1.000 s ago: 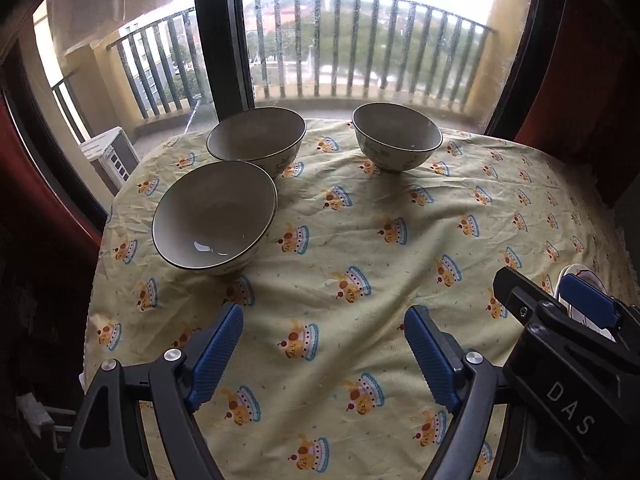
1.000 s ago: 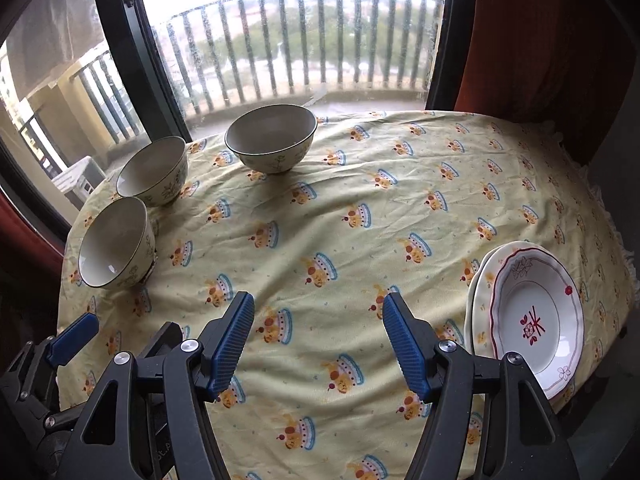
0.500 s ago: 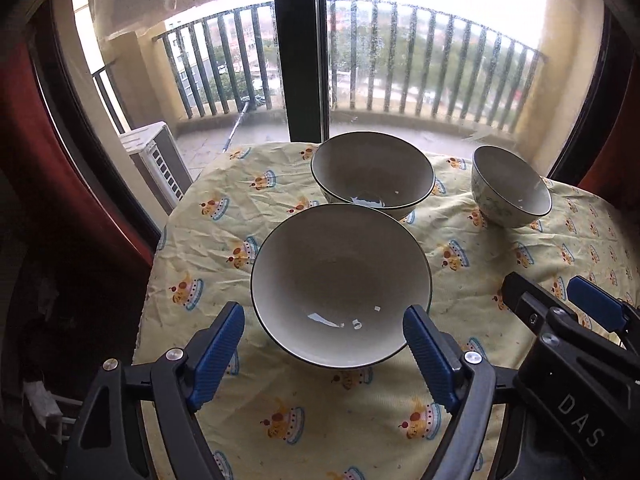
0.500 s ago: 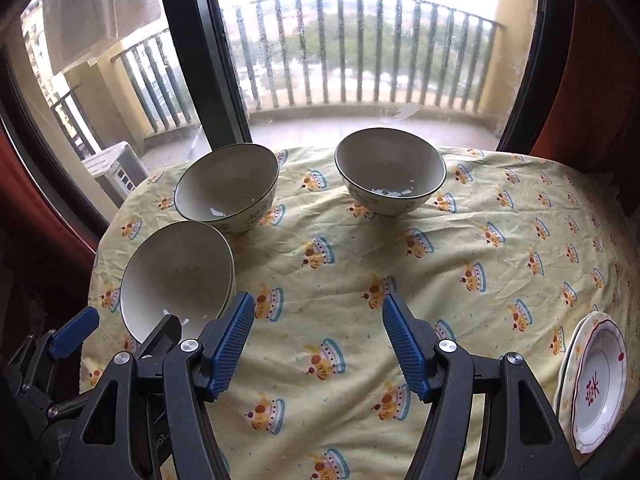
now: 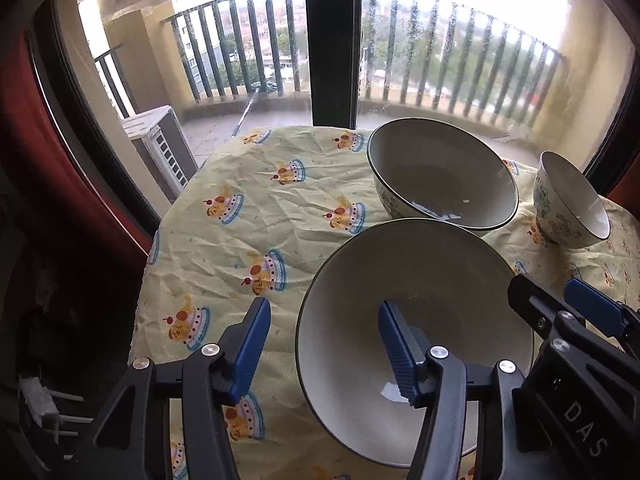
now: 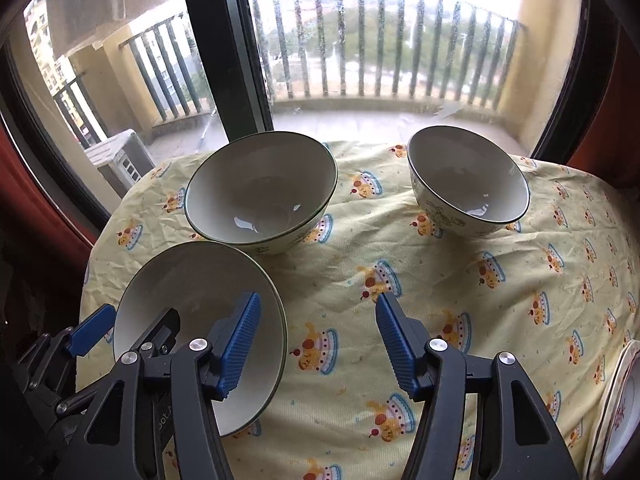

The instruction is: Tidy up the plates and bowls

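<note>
The nearest pale ceramic bowl with a dark rim (image 5: pixel 416 280) sits at the near left part of the desk, and the left tongs (image 5: pixel 324 344) straddle its left wall: one blue pad (image 5: pixel 250 344) hangs outside the rim, the other (image 5: pixel 394 350) inside the hollow. The tongs stand wide apart and grip nothing yet. To do this pinch well, I would lower them until the wall lies deep between the pads, then close squarely, since a glazed rim caught only at its lip may slip or tip the bowl.

Just behind it stands a second, like bowl (image 6: pixel 260 192), very close or touching; it looks the natural place to nest the first, so lift straight up before carrying over, lest the rims knock. A third, smaller-looking bowl (image 6: pixel 468 180) stands well apart to the right.

The right tongs (image 6: pixel 318 344) hover agape over the yellow cake-printed cloth (image 6: pixel 440 280), holding nothing. White red-patterned plates (image 6: pixel 616 408) lie at the desk's right edge.
</note>
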